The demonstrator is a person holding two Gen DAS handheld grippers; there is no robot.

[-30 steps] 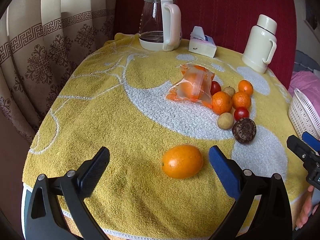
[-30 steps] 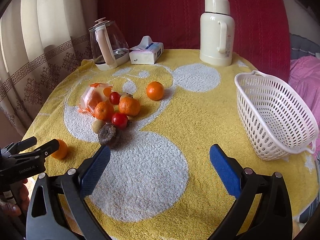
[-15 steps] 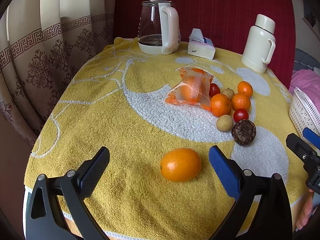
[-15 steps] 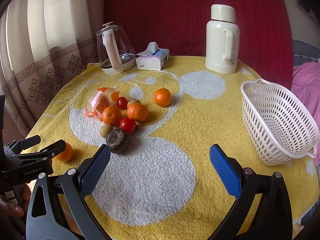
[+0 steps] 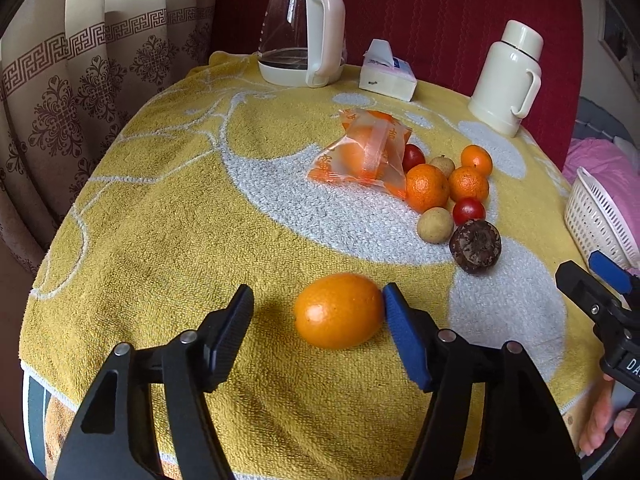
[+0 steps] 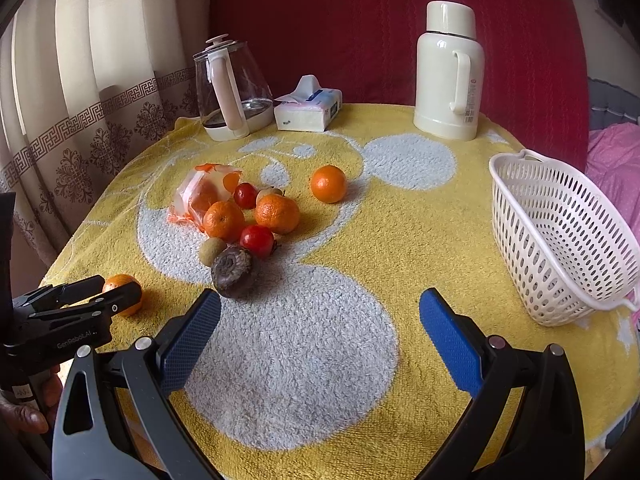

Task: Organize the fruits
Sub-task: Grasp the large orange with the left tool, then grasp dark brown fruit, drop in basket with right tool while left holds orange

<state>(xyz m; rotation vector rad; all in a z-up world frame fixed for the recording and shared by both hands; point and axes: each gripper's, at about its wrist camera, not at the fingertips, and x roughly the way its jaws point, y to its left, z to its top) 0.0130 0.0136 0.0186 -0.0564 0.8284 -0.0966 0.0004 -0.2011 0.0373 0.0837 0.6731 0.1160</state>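
Observation:
A large orange [image 5: 339, 310] lies on the yellow towel near the front edge, between the jaws of my left gripper [image 5: 318, 300]. The right pad [image 5: 394, 312] touches it; the left pad [image 5: 236, 320] stands apart. The orange also shows in the right wrist view [image 6: 122, 292], partly behind the left gripper [image 6: 86, 298]. A fruit cluster lies mid-table: mandarins [image 5: 427, 187], red fruits [image 5: 469, 210], a brown fruit [image 5: 475, 246] and a bagged orange [image 5: 362, 156]. My right gripper [image 6: 320, 320] is open and empty over the towel. A white basket [image 6: 560, 236] stands at the right.
A glass kettle [image 5: 300, 32], a tissue pack [image 5: 386, 74] and a cream thermos [image 5: 506, 80] stand along the back edge. A curtain hangs at the left, a red backrest behind. Pink bedding [image 6: 616, 156] lies beyond the basket.
My left gripper's jaws have closed in around the large orange, and its right pad now touches it. The right gripper has risen a little and stays open.

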